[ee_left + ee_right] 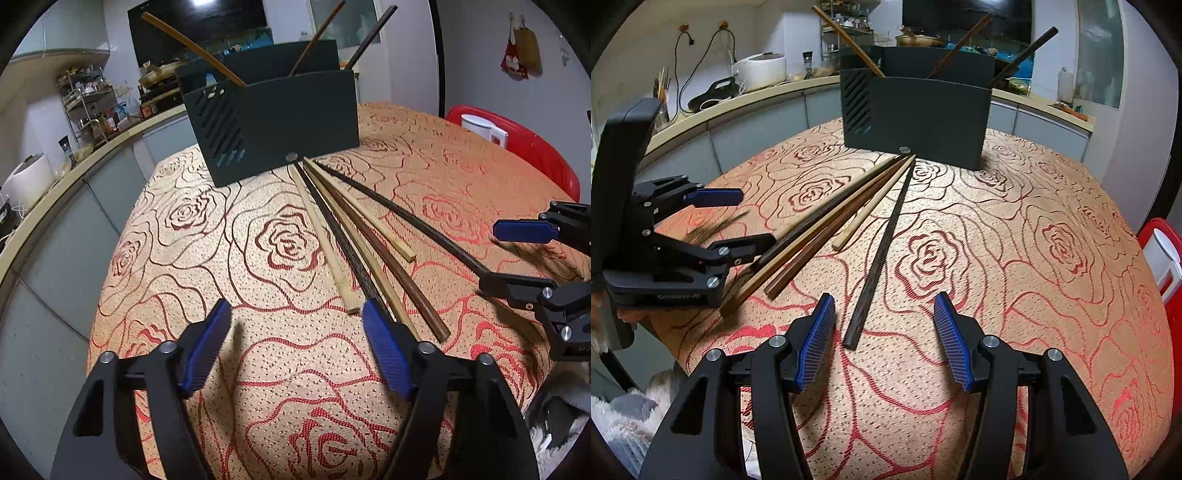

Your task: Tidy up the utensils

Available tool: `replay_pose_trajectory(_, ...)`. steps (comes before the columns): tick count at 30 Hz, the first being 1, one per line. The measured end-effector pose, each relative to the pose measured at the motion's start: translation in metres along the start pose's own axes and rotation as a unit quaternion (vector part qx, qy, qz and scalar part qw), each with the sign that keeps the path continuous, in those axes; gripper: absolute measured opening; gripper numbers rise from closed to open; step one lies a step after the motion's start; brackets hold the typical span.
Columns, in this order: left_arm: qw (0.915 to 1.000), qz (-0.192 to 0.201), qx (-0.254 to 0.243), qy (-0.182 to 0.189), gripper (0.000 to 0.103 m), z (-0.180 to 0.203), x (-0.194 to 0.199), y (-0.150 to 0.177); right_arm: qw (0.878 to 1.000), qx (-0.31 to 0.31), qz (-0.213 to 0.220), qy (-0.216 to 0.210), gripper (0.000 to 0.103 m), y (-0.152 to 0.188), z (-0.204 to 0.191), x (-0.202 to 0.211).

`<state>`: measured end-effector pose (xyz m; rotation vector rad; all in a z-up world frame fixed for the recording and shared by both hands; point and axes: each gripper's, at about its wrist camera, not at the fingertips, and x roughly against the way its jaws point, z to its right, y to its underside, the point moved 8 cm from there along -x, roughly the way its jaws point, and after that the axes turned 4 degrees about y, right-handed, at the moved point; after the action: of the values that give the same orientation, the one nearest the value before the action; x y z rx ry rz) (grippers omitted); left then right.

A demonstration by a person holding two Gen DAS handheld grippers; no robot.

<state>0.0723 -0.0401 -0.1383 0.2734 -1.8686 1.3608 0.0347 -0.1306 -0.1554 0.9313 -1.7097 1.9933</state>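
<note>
Both pairs of fingers stand apart with nothing between their ribbed blue pads. The left gripper (295, 332) hangs low over the cloth, its right pad just beside the near ends of the loose chopsticks (354, 236), none of which lies inside the gap, so it looks lined up for a pick rather than engaged. The right gripper (884, 325) straddles the near tip of a dark chopstick (882, 247), lying somewhat apart from the others, with clear space on both sides, which suggests it is being centred before a squeeze. The sticks are slender, square-sectioned and tapering: some pale bamboo, some reddish-brown wood, the darkest with a fine speckled grain. They fan outward from narrow tips gathered at the foot of the utensil holder (288, 122), a matte dark box with slanted vent slits in its side. Three sticks already lean inside it. Everything rests on a tablecloth (258, 369), a woven tan fabric with raised red roses.
</note>
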Motion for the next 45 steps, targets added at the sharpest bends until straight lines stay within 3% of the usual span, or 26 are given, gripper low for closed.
replay_pose_trajectory(11,0.9994,-0.012,0.023,0.022,0.052,0.005,-0.005,-0.003,0.999,-0.02,-0.006,0.029,0.037,-0.001,0.018,-0.004)
replay_pose_trajectory(17,0.9979,-0.017,0.042,0.046,0.049,0.01,-0.01,-0.007,1.0,-0.015,-0.003,0.017,0.028,0.0,0.012,-0.004)
replay_pose_trajectory(25,0.9975,-0.016,0.047,0.05,0.031,0.015,-0.013,-0.012,1.0,-0.019,0.001,0.006,0.021,-0.001,0.011,-0.004)
replay_pose_trajectory(35,0.9967,-0.004,0.054,0.06,0.031,0.015,-0.006,-0.014,1.0,-0.028,0.0,0.007,0.018,-0.001,0.012,-0.005)
replay_pose_trajectory(41,0.9968,-0.016,0.057,0.053,0.03,0.015,-0.018,-0.017,1.0,-0.027,0.007,0.013,0.018,-0.001,0.011,-0.004)
replay_pose_trajectory(44,0.9962,-0.015,0.067,0.053,0.019,0.012,-0.019,-0.017,0.999,-0.031,0.009,0.013,0.017,-0.001,0.012,-0.004)
replay_pose_trajectory(45,0.9963,-0.015,0.067,0.052,0.011,0.012,-0.019,-0.017,0.999,-0.031,0.011,0.015,0.015,-0.001,0.012,-0.005)
